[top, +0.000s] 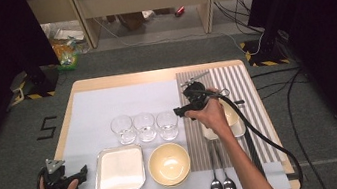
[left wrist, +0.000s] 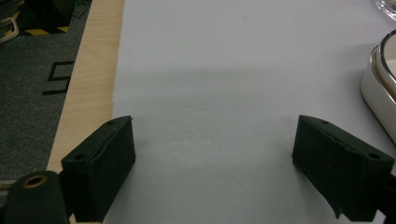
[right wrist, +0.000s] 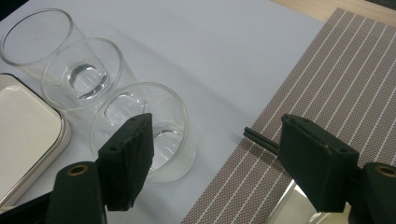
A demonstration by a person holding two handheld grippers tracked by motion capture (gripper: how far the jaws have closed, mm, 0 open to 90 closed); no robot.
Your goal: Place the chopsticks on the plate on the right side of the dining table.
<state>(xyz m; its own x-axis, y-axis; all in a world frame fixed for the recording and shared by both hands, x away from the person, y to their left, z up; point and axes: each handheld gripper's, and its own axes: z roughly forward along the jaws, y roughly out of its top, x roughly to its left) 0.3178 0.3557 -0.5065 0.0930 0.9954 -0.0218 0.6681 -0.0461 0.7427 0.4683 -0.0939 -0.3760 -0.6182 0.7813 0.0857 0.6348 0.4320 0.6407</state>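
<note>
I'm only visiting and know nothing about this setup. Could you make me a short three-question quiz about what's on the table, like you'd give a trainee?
1. How many clear glasses stand in the row behind the metal tray and the yellow bowl?
2. True or false: the right gripper is clamped on a glass.
3. Which things lie at the near end of the striped mat: A) two spoons, B) two forks, C) a knife?

Key
1. Three: left glass, middle glass, right glass.
2. False. Its jaws stand open, with the right glass just beside one jaw and nothing pressed between them.
3. A, the spoons.
</note>
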